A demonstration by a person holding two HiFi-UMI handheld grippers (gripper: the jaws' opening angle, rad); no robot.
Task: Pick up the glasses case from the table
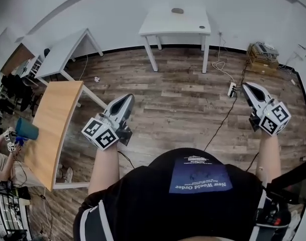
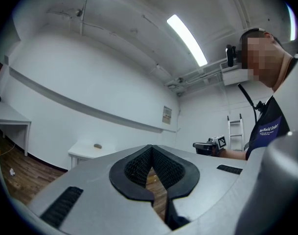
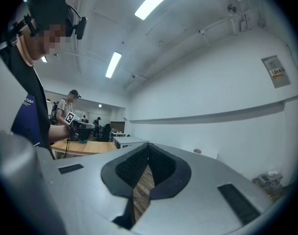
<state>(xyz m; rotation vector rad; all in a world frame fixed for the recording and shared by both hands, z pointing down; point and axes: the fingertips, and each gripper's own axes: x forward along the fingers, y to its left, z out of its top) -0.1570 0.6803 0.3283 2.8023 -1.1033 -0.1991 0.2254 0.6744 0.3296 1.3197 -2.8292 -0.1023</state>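
A small grey oval thing, probably the glasses case (image 1: 177, 10), lies on the white table (image 1: 163, 24) against the far wall. The left gripper view shows the case (image 2: 97, 146) as a small dark lump on that table (image 2: 85, 153). My left gripper (image 1: 126, 99) and my right gripper (image 1: 246, 86) are both held out over the wooden floor, well short of the table. Each points level towards it. Both are shut with nothing between the fingers, their tips meeting in the left gripper view (image 2: 151, 148) and in the right gripper view (image 3: 149, 145).
A wooden table (image 1: 52, 124) stands close on the left, with white desks (image 1: 67, 49) behind it. A power strip (image 1: 232, 88) and cables lie on the floor ahead right. A box of gear (image 1: 263, 56) sits by the right wall. Another person (image 1: 2, 154) is at far left.
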